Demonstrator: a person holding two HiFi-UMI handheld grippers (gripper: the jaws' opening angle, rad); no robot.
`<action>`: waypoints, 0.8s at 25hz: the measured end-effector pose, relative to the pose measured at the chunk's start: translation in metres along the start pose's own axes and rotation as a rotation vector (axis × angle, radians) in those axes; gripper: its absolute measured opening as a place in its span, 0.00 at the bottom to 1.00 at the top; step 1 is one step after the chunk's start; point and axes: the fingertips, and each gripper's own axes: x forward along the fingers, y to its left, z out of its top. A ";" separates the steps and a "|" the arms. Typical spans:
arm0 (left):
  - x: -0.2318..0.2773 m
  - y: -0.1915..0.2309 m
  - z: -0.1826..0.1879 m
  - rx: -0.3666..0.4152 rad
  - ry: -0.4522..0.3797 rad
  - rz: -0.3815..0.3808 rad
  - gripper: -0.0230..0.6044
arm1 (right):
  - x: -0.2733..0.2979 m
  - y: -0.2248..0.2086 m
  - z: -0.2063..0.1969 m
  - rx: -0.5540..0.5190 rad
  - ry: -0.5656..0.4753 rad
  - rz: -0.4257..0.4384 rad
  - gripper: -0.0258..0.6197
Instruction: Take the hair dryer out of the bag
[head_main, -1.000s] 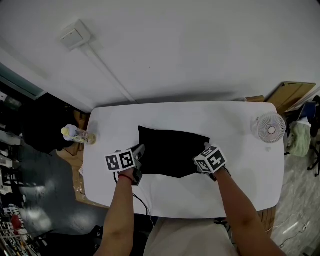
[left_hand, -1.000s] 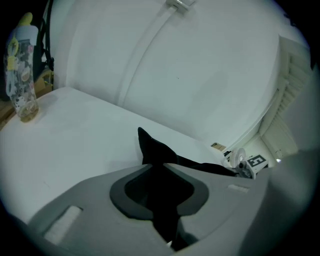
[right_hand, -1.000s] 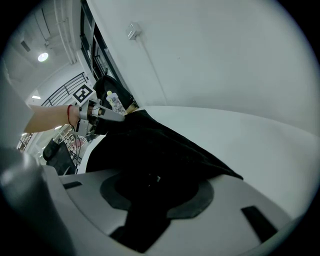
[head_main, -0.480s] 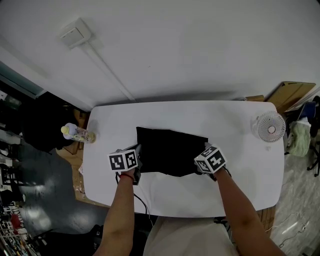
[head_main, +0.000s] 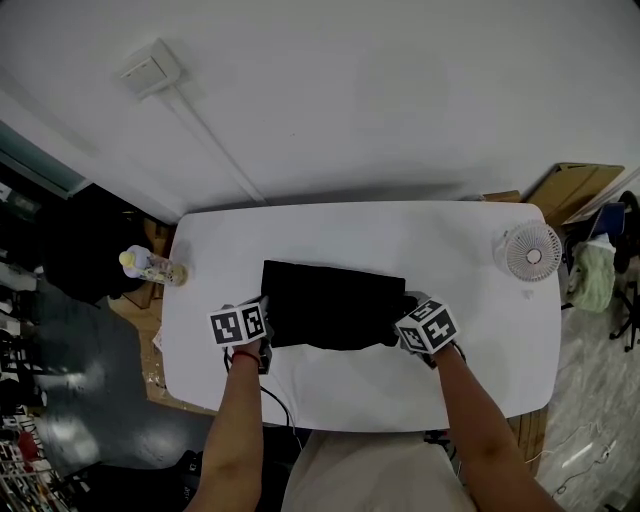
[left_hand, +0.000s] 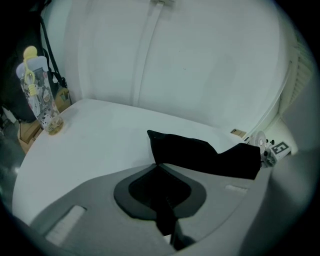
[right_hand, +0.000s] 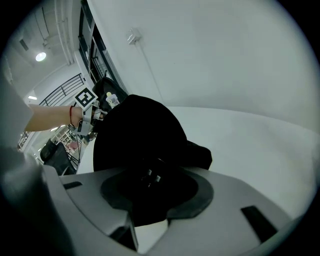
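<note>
Pinching the black bag (head_main: 330, 300), flat at the centre of the white table (head_main: 480, 370): left gripper (head_main: 268, 328) pressed tight on its thin corner, right gripper (head_main: 406, 320) clamping its bulky end. Hair dryer unseen.

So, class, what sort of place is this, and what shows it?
Probably a workroom or lab, not a home: a white table against a bare wall, an exposed junction box with conduit, and cardboard leaning nearby.

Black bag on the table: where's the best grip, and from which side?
Take the black bag by its short ends, probably from the near side. It lies lengthwise across the table: the left gripper pinches the thin left corner, the right gripper clamps the bulkier right end.
</note>
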 end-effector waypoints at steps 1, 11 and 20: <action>-0.002 0.000 -0.001 -0.007 -0.002 0.002 0.06 | -0.003 -0.001 -0.002 0.002 0.000 -0.006 0.28; -0.017 0.002 -0.014 -0.030 0.001 0.014 0.06 | -0.041 -0.017 -0.024 0.030 -0.029 -0.065 0.28; -0.026 0.004 -0.020 -0.043 -0.004 0.033 0.06 | -0.062 -0.029 -0.042 0.063 -0.034 -0.100 0.28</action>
